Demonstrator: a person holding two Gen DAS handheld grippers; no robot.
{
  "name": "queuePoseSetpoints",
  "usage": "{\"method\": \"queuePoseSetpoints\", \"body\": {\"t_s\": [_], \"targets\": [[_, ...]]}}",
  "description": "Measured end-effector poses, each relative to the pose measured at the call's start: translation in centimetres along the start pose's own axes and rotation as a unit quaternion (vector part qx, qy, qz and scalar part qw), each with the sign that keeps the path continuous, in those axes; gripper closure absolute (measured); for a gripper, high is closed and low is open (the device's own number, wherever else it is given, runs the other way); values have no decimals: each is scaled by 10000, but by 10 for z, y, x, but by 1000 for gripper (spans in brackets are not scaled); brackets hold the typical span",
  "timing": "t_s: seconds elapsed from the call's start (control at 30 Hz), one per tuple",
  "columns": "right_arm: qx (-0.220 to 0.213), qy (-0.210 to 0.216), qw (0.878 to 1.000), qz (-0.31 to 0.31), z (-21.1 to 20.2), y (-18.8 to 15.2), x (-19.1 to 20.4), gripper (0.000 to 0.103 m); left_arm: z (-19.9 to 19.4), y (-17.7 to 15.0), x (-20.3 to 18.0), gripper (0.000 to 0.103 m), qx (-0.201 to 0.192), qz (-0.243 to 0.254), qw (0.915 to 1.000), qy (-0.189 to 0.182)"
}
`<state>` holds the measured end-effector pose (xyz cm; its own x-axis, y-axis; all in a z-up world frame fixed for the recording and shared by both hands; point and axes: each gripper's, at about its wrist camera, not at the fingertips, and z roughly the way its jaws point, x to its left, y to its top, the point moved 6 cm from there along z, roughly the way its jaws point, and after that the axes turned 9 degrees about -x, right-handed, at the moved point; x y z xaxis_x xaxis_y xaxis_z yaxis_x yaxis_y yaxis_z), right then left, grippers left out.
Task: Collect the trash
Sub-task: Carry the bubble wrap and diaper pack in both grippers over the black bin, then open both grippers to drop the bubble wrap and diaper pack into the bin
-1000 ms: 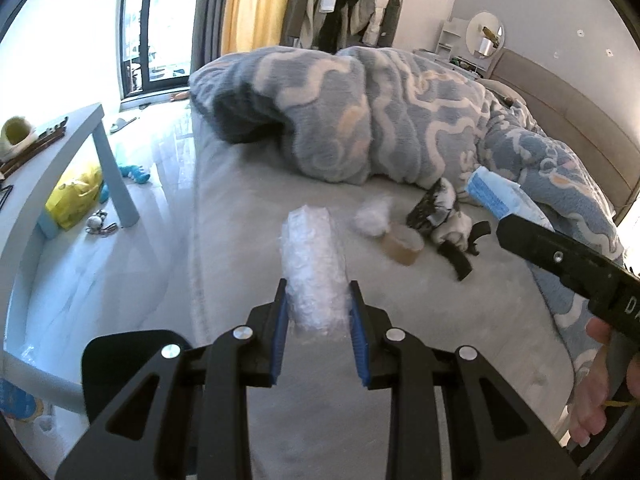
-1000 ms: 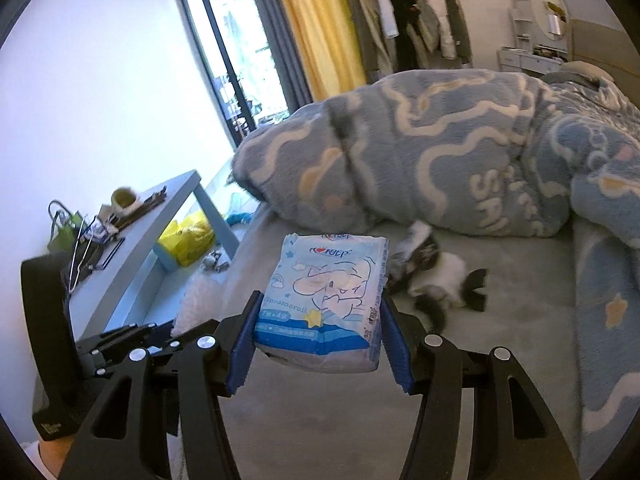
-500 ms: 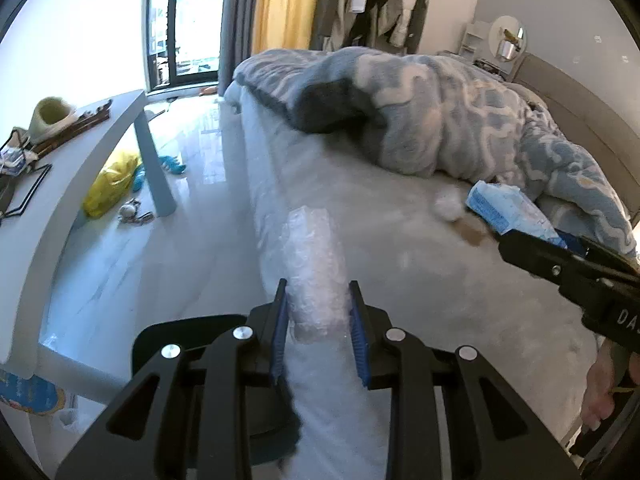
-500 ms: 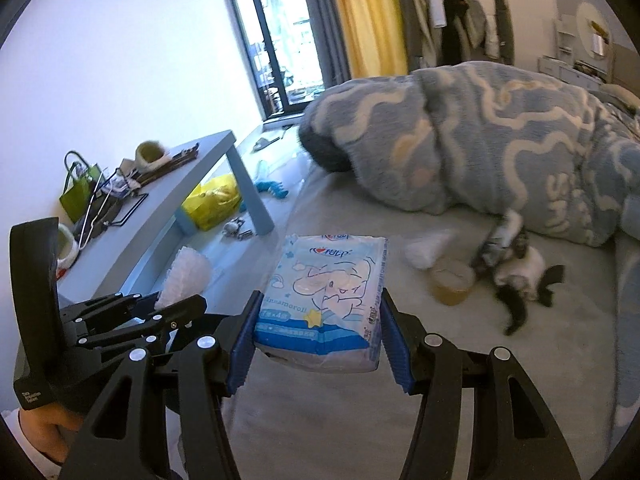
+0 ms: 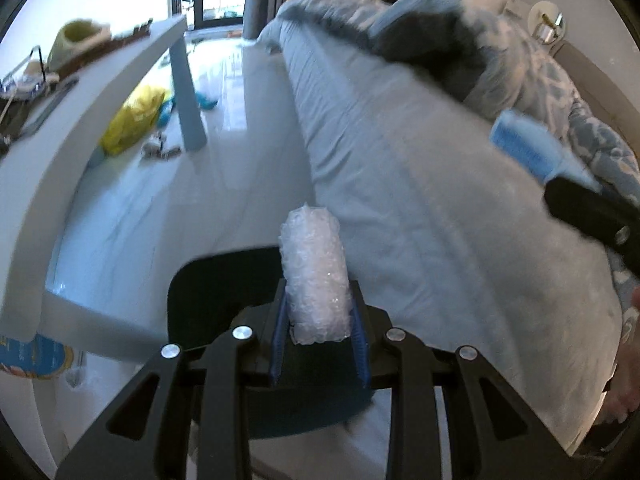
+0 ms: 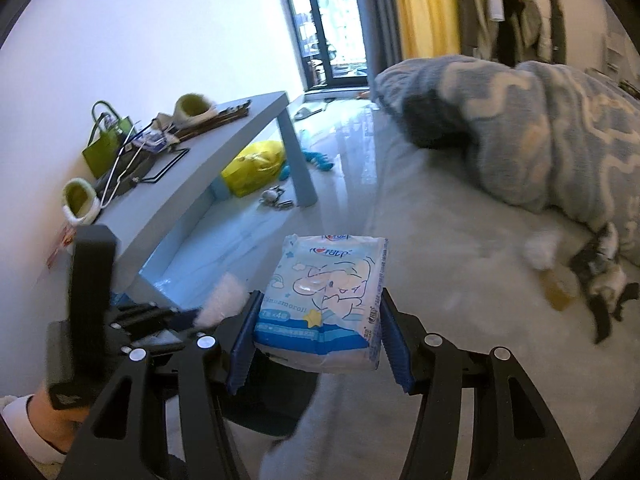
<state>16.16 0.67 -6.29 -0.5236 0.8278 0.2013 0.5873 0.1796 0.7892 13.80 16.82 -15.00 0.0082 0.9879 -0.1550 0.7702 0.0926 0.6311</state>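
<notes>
My left gripper point(image 5: 318, 330) is shut on a roll of clear bubble wrap point(image 5: 314, 272) and holds it over a dark bin point(image 5: 224, 280) beside the bed. My right gripper point(image 6: 318, 342) is shut on a blue and white tissue pack point(image 6: 326, 300) with a cartoon print, held above the bed's edge with the dark bin point(image 6: 272, 396) just under it. The left gripper and its bubble wrap point(image 6: 224, 300) show at the lower left of the right wrist view. The tissue pack point(image 5: 528, 148) and right gripper show at the right of the left wrist view.
A grey bed point(image 5: 420, 184) with a blue patterned duvet point(image 6: 540, 120) fills the right. A white wad point(image 6: 540, 248), a tan cup point(image 6: 560, 288) and a black and white cloth point(image 6: 600, 280) lie on it. A cluttered blue-grey table point(image 6: 224, 152) stands left, with a yellow bag point(image 6: 256, 168) under it.
Both grippers have swung left, away from the middle of the bed toward the floor beside it. The dark bin has come in under the bubble wrap and the tissue pack. Both grips are unchanged.
</notes>
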Motion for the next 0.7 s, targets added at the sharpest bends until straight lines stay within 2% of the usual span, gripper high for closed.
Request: {"method": "queuePoseSetpoints", "body": {"t_s": [0.27, 0.43, 0.57, 0.7], "targets": [[153, 140, 9996, -202, 25, -2, 37, 46, 19, -35, 36, 71, 627, -104, 9980, 20], [279, 176, 9992, -244, 42, -6, 49, 46, 27, -54, 53, 59, 954, -110, 9953, 71], [432, 150, 9986, -281, 56, -13, 57, 46, 22, -56, 63, 50, 886, -120, 9960, 67], [634, 90, 9976, -266, 73, -22, 62, 46, 4, -41, 74, 43, 483, -219, 9986, 66]]}}
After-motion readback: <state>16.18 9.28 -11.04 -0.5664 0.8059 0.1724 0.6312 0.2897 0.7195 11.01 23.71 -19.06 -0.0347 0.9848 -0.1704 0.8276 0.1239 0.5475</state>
